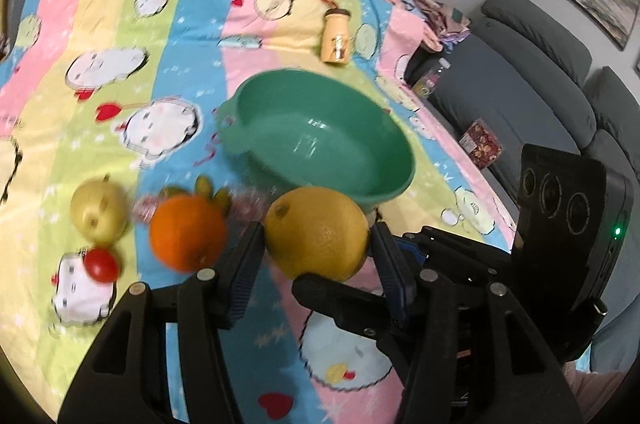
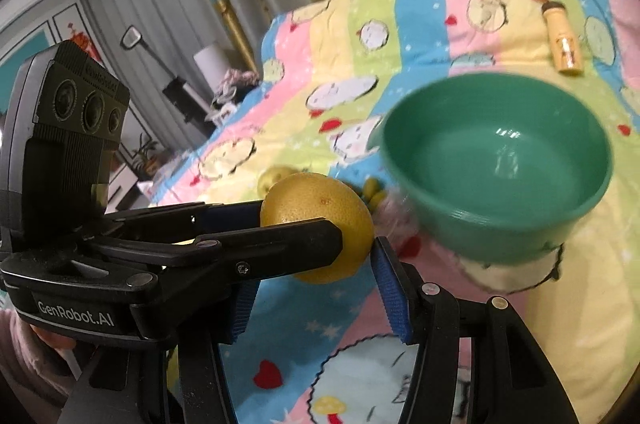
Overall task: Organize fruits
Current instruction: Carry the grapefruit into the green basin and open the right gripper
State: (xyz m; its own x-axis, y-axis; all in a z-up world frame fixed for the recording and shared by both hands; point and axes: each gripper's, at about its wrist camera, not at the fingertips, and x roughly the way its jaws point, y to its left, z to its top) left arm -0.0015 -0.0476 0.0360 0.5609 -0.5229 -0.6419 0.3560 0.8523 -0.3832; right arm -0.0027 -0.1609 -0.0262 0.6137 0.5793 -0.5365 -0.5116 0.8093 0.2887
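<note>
Left fingers (image 1: 244, 256): clamped on yellow citrus (image 1: 316, 232), lifted off the cloth.
Right fingers (image 2: 390, 280): also pressed on it, crosswise.
Green bowl (image 1: 320, 128): just behind, empty.
Orange (image 1: 186, 236), pear (image 1: 100, 212), tomato (image 1: 102, 264): left, on striped cloth (image 1: 120, 84).

Bed, covered by a striped cartoon-print sheet (image 1: 180, 36). On it: green bowl (image 1: 320, 140), upright and empty; small yellow bottle (image 1: 336, 38) lying beyond the bowl; orange (image 1: 186, 232), pear (image 1: 98, 212) and tomato (image 1: 102, 264) grouped nearer than the bowl, to its left.
</note>
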